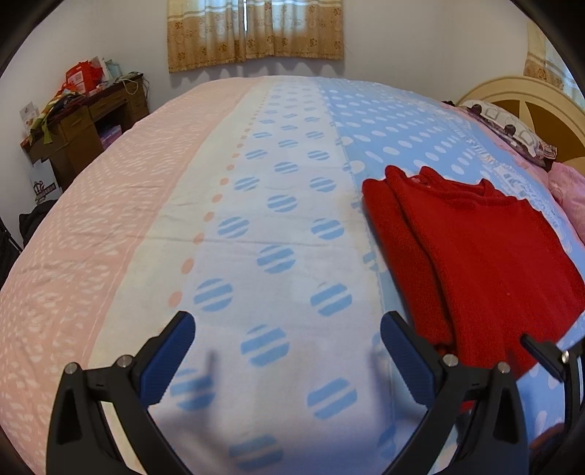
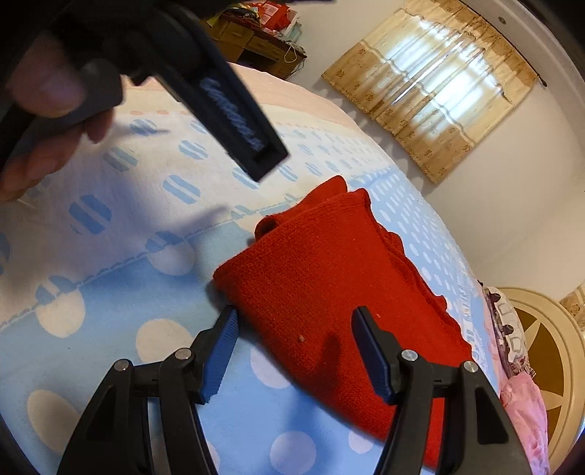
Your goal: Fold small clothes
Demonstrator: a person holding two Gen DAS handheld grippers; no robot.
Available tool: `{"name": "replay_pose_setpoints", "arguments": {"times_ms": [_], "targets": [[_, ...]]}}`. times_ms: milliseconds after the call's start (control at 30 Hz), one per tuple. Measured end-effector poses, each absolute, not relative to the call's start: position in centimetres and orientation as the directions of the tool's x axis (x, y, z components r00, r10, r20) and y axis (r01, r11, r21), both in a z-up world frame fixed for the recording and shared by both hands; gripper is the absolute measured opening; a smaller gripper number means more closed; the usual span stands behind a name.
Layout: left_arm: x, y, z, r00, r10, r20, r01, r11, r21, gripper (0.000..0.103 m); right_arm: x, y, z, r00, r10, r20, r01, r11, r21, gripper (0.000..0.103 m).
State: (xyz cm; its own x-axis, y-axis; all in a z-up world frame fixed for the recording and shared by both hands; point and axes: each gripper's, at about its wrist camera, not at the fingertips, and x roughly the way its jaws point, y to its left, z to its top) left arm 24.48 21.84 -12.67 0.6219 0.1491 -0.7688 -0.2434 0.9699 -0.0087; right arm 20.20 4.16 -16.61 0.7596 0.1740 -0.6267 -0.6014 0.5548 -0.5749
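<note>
Left tongs [image 1: 287, 329] apart, nothing btwn, over bare white-and-blue dotted bedspread [image 1: 256, 204]; plenty of open bed toward the pink far edge. Right tongs [image 2: 294, 329] apart, straddling near edge of folded red knit sweater [image 2: 329, 292], w/ fuzzy texture, lying flat nr the headboard [image 2: 541, 350] side. Beyond: wooden desk [image 1: 91, 113] w/ clutter, tan curtains [image 1: 256, 33].

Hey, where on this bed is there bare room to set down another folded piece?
Bare bedspread lies left of the red sweater, across the white dotted band to the pink edge. Crowded: the headboard side, where the pillow and pink fabric border the sweater.
</note>
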Motion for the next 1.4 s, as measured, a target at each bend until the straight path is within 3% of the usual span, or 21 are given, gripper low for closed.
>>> {"name": "replay_pose_setpoints", "arguments": {"times_ms": [133,300,700,800,867,1000,1200,1267,1333,1400], "targets": [[25.6,21.4,-12.6,0.629,0.105,-0.77,-0.203,0.979,-0.033,0.103,20.7,4.1,-16.7,0.758,0.178,-0.628,-0.602,0.561,-0.568,0.064],[27.5,22.1,-12.8,0.638,-0.082,-0.766,-0.151,0.962,-0.229,0.103,20.9,3.9,-16.8,0.756,0.181,-0.629,-0.602,0.571,-0.559,0.064],[31.6,21.6,-12.7,0.652,-0.223,-0.724,-0.124,0.912,-0.392,0.103,20.4,3.7,-17.1,0.765,0.186,-0.616,-0.595,0.569,-0.568,0.062],[33.0,20.8,-12.9,0.644,-0.245,-0.725,-0.093,0.915,-0.392,0.103,20.1,3.9,-17.2,0.771,0.185,-0.61,-0.593,0.557,-0.581,0.057],[34.0,20.5,-13.2,0.633,-0.254,-0.731,-0.088,0.915,-0.394,0.103,19.8,4.1,-17.3,0.779,0.18,-0.601,-0.589,0.539,-0.602,0.045],[35.7,20.2,-14.0,0.608,-0.27,-0.747,-0.074,0.917,-0.392,0.101,19.2,4.7,-17.8,0.795,0.168,-0.583,-0.577,0.506,-0.641,0.037],[36.4,20.2,-15.0,0.606,-0.281,-0.744,-0.064,0.915,-0.398,0.07,19.0,5.1,-17.9,0.797,0.157,-0.584,-0.578,0.482,-0.659,0.023],[36.7,20.7,-15.3,0.6,-0.323,-0.732,-0.051,0.898,-0.438,0.034,18.8,5.3,-17.9,0.805,0.155,-0.572,-0.571,0.462,-0.678,0.016],[37.0,21.4,-15.7,0.585,-0.396,-0.708,-0.044,0.856,-0.515,0.021,18.5,5.5,-17.9,0.81,0.157,-0.565,-0.569,0.447,-0.691,0.011],[37.0,21.6,-15.7,0.584,-0.409,-0.701,-0.045,0.846,-0.531,0.016,18.5,5.4,-17.7,0.806,0.161,-0.57,-0.573,0.451,-0.684,0.009]]}}
